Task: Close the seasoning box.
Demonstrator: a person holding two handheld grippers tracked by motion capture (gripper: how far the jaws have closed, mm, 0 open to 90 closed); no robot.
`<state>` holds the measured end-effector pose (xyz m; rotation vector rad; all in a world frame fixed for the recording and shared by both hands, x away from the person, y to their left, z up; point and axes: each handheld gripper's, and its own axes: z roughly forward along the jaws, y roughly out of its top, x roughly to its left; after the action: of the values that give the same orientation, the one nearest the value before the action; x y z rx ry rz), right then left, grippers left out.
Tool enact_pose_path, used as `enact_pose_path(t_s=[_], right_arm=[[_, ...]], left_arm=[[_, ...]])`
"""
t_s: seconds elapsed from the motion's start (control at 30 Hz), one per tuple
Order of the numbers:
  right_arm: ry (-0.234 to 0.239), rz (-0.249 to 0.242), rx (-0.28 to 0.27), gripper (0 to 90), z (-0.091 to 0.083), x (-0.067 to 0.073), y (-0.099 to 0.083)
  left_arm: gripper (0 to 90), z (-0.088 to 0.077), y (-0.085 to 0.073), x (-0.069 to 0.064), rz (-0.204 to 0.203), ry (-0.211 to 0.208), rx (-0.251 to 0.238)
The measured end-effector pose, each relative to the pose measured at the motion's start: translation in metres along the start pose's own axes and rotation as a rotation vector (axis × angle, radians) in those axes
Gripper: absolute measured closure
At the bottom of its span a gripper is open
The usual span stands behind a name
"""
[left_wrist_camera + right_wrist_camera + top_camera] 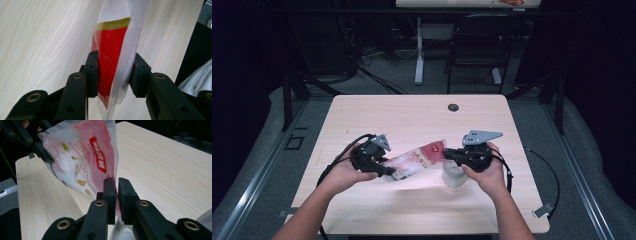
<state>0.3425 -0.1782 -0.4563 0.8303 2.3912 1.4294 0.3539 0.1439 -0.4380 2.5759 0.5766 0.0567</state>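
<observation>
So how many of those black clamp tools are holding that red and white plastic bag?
2: the left gripper clamps one end of the bag, the right gripper pinches the other.

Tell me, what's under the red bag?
A clear cup stands on the table below the bag end the right gripper pinches. What's inside the cup can't be seen.

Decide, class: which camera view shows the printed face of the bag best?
The right gripper view: the bag turns its printed face and red label toward it. The high view shows the whole bag, small and blurred. The left gripper view shows one end, edge-on.
</observation>
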Motion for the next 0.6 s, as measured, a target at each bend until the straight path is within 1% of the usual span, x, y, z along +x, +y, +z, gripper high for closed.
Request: enact_pose_path(t_s=[0.17, 0.3, 0.6], right_arm=[[-0.003, 0.0, 0.0, 84.1, -0.001, 0.0, 0.0], [-0.006, 0.002, 0.001, 83.2, -0.001, 0.0, 0.0], [-0.018, 0.0, 0.014, 80.7, -0.004, -0.001, -0.001]], left_arm=[[64.7, -0.002, 0.003, 0.0, 0.002, -0.002, 0.008], [64.8, -0.005, 0.006, 0.0, 0.012, 0.008, 0.019], [65.1, -0.011, 0.013, -0.001, 0.022, 0.01, 0.035]])
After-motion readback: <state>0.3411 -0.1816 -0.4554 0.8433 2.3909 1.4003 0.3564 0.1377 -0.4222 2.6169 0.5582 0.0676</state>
